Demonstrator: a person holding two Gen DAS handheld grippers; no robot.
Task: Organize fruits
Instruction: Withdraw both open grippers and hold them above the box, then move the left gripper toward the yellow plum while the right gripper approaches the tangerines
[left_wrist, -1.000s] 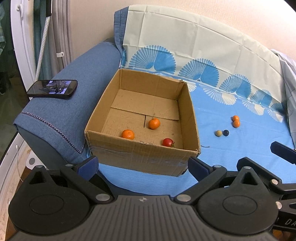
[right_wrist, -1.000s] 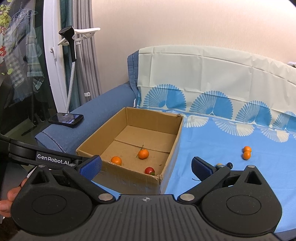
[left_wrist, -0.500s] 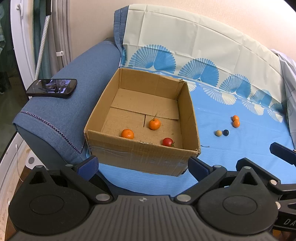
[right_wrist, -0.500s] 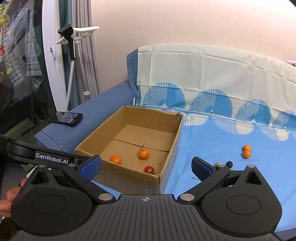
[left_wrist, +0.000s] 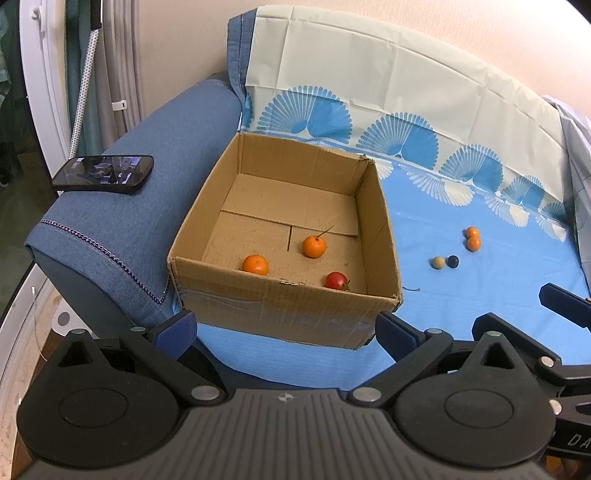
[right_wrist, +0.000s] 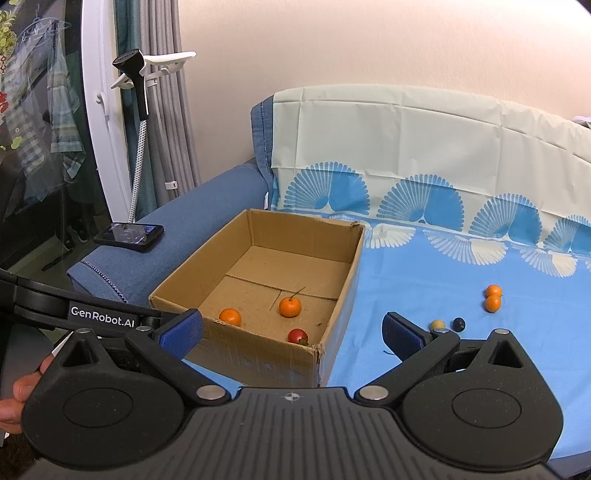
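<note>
An open cardboard box (left_wrist: 280, 306) (right_wrist: 258, 354) sits on a blue sheet on a sofa. Inside lie two oranges (left_wrist: 255, 264) (left_wrist: 314, 246) and a red tomato (left_wrist: 336, 281); they also show in the right wrist view (right_wrist: 229, 316) (right_wrist: 290, 307) (right_wrist: 297, 336). On the sheet to the right lie two small oranges (left_wrist: 472, 238) (right_wrist: 493, 297), a beige ball (left_wrist: 438, 262) (right_wrist: 437, 325) and a dark ball (left_wrist: 453, 261) (right_wrist: 458, 324). My left gripper (left_wrist: 284, 326) is open and empty, just in front of the box. My right gripper (right_wrist: 291, 328) is open and empty, also short of the box.
A black phone (left_wrist: 103, 179) (right_wrist: 128, 236) lies on the blue sofa armrest left of the box. A white rack with a hose (right_wrist: 138, 110) stands by the curtains. The patterned sheet (right_wrist: 424, 206) covers the sofa back.
Both grippers have shifted only slightly; the view has barely drifted. The fruits and box have not moved.
</note>
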